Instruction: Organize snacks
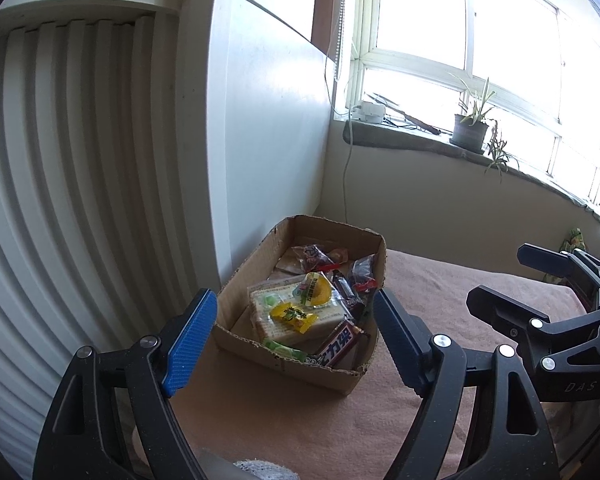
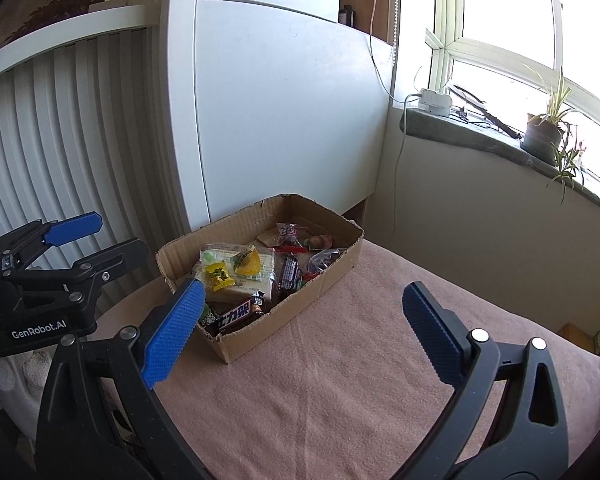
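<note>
Holding assorted snacks (image 1: 300, 308), apparently packaged, cardboard box (image 2: 332, 276); both grippers' fingers (image 1: 190, 336) spread, empty.

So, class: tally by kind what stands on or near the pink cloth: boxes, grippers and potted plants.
Cardboard box of snacks: 1
Grippers, left gripper and right gripper, both open: 2
Potted plant on the windowsill: 1
Total: 4

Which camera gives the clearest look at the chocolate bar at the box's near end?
The left wrist view: the chocolate bar sits centred, large, lettering readable, inside the cardboard box. The right wrist view shows it smaller, partly behind that gripper's own blue pad.
</note>
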The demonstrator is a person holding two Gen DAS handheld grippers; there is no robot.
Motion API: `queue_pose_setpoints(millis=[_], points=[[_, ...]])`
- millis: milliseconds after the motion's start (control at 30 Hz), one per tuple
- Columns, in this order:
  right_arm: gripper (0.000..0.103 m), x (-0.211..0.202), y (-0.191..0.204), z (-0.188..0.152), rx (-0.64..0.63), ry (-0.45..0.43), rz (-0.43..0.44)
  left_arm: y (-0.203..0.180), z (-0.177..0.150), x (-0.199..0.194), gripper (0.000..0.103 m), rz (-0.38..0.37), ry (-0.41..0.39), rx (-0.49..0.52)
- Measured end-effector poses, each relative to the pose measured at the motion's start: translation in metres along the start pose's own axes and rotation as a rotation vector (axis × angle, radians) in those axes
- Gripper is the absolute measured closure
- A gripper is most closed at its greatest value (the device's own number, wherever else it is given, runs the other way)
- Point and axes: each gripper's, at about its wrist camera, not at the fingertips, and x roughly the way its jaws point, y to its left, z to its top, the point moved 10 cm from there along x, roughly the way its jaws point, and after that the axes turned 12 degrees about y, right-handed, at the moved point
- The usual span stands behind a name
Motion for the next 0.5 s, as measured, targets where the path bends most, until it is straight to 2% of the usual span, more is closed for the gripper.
queue_pose_setpoints(millis=[500], points=[[0.002, 0.0027, -0.0033, -0.0029, 0.016, 0.009, 0.008, 0.0001, -0.0009, -0.0032, 0.022, 0.008, -0.007, -0.002]])
